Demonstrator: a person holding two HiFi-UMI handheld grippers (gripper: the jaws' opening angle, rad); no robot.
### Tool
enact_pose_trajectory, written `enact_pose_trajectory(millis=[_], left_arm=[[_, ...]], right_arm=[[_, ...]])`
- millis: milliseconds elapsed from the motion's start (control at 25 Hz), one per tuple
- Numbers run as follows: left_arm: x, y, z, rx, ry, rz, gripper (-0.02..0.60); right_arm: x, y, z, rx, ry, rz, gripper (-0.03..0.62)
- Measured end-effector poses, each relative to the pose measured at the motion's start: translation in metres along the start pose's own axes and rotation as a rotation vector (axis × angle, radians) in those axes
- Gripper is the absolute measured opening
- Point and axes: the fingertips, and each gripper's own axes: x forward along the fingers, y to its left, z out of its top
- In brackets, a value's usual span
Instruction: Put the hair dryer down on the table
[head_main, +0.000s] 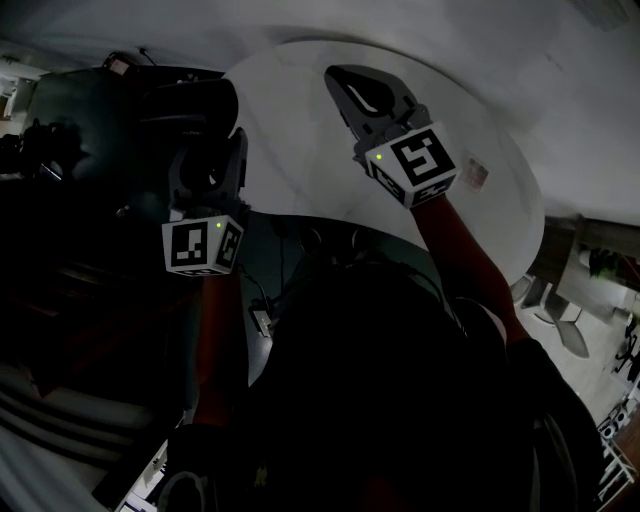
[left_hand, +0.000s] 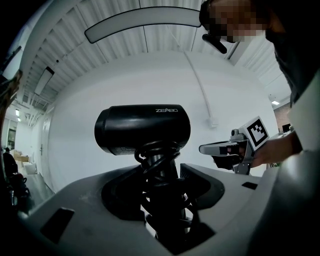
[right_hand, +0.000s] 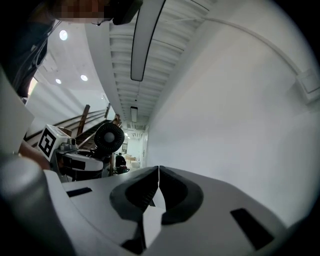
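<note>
My left gripper pinches the handle of the black plastic hair dryer, barrel crosswise. The round white table lies rightward. My right gripper is pressed together, empty.

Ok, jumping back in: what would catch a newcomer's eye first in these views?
The black hair dryer fills the left gripper view, its cord-wrapped handle clamped in the left tool. In the dim head view it is held near the left rim of the round white table. The right tool is over the tabletop, shut and empty.
</note>
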Motion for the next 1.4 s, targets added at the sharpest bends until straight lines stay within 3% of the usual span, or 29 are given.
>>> enact_pose_trajectory(millis=[560, 800, 1240, 1400], left_arm=[[0.032, 0.060, -0.018, -0.055, -0.012, -0.131, 0.216], [0.050, 0.059, -0.043, -0.081, 0.013, -0.170, 0.216], [0.082, 0.059, -0.053, -0.081, 0.062, -0.105, 0.216], [0.091, 0.063, -0.050, -0.073, 0.063, -0.070, 0.216]], right_arm=[[0.055, 0.006, -0.002, -0.020, 0.044, -0.119, 0.009], [0.067, -0.003, -0.011, -0.027, 0.044, -0.146, 0.009], [0.082, -0.036, -0.036, 0.005, 0.111, -0.080, 0.009], [0.094, -0.046, -0.027, -0.028, 0.043, -0.052, 0.009]])
